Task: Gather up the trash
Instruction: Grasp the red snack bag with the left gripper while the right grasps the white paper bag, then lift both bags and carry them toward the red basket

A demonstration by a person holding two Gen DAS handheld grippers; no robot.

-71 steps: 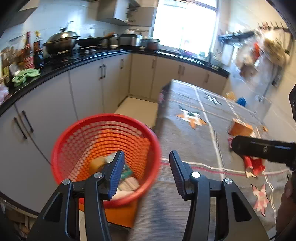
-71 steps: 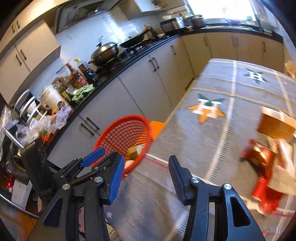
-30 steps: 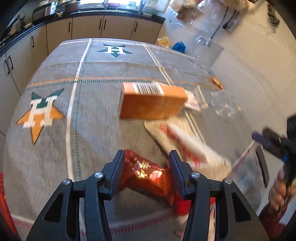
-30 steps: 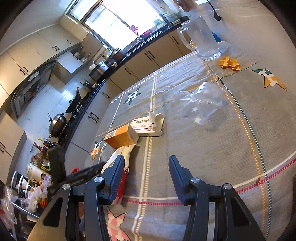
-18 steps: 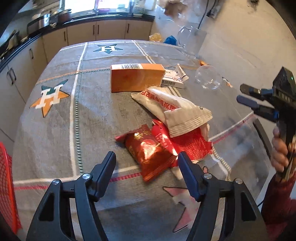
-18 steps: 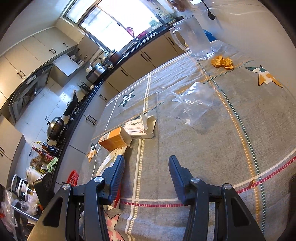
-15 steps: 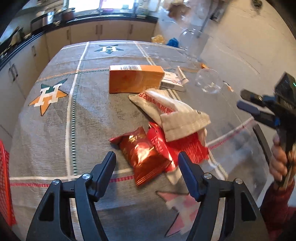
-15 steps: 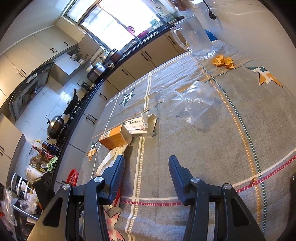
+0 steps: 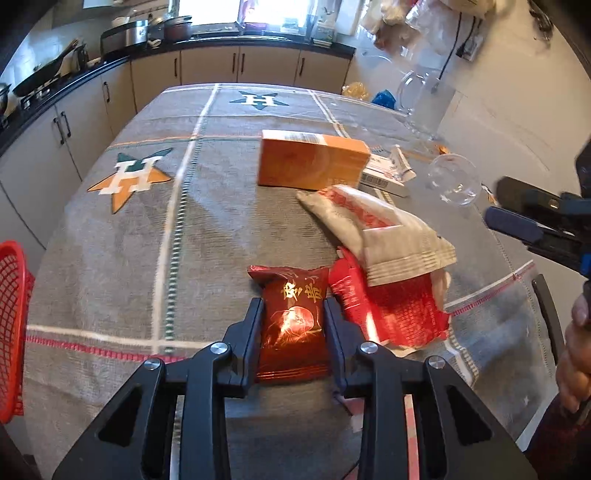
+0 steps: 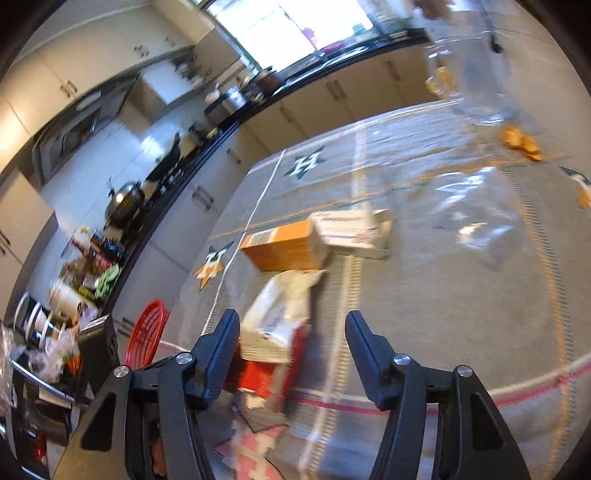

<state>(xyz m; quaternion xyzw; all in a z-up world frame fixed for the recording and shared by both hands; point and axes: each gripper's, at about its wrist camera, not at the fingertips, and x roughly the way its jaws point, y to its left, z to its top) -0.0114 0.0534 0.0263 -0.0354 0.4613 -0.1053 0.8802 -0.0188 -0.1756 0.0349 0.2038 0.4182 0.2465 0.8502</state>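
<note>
Meanwhile, left hand-held gripper [image 9: 293, 325] clamps dark red packet [image 9: 295, 314]; red basket [image 9: 11, 325] sits apart.

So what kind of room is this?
It looks like a home kitchen. A black countertop runs over cream cabinets, pots sit by the bright window, and a wok sits on the stove. The table with a grey cloth holds wrappers and boxes.
</note>
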